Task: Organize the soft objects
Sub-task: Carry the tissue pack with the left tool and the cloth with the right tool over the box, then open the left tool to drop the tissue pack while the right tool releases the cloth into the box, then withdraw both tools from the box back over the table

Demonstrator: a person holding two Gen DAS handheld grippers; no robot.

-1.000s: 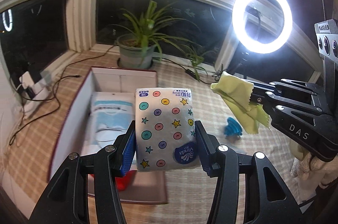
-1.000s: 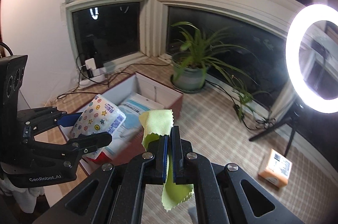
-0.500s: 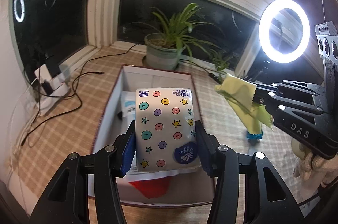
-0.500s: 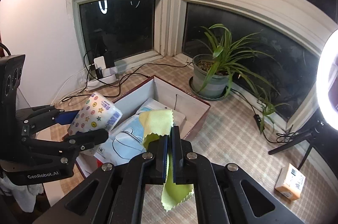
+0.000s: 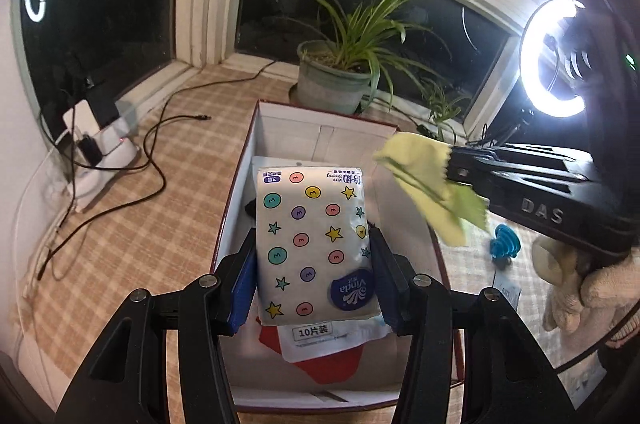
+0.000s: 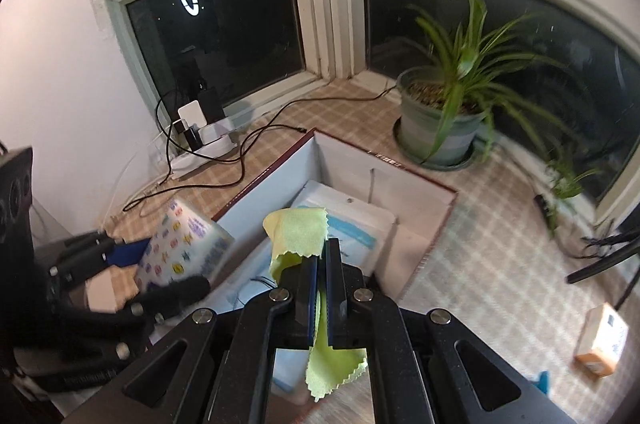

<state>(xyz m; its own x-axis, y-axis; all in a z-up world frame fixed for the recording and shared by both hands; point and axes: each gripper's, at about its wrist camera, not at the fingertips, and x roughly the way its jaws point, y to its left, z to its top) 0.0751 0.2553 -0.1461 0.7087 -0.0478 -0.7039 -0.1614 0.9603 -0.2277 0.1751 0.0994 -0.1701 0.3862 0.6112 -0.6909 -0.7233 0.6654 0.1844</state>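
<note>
Checked window ledge (image 5: 152,224): left gripper (image 5: 314,276) squeezes light, squashy tissue pack (image 5: 314,244) by its long sides above box (image 5: 240,180); right gripper (image 6: 322,264) pinches limp yellow cloth (image 6: 298,234) mid-fold.

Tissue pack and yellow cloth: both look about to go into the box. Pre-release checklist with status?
1. Left gripper has the tissue pack clamped between both pads: ok.
2. Right gripper shut on the yellow cloth, cloth hanging out both ends: ok.
3. Pack is over the open box: ok.
4. Cloth is over the box interior in the right wrist view: ok.
5. Free space in the box: not ok; a white packet and a red item already lie under the pack.
6. Height of either item above the box contents: cannot tell.
</note>
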